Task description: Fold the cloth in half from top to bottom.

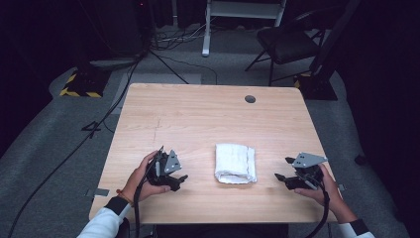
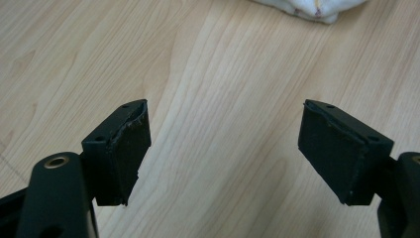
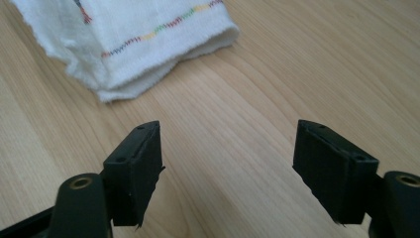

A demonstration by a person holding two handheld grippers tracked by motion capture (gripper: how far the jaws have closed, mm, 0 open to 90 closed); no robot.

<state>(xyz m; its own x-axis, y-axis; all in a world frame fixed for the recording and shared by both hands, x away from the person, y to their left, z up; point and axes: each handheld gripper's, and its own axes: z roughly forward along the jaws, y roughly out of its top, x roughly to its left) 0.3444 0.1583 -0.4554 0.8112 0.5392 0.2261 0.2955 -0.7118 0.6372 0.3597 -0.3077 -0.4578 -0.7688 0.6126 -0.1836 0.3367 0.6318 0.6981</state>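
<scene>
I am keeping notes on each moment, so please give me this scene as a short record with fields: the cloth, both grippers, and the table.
cloth: white folded towel with a coloured stitched line, lying flat on the table between the two grippers
left gripper: jaws open, nothing between them, apart from the towel on its left
right gripper: jaws open, nothing between them, apart from the towel on its right
table: light wooden top with a small round dark hole near the far edge
contact: neither gripper touches the towel
</scene>
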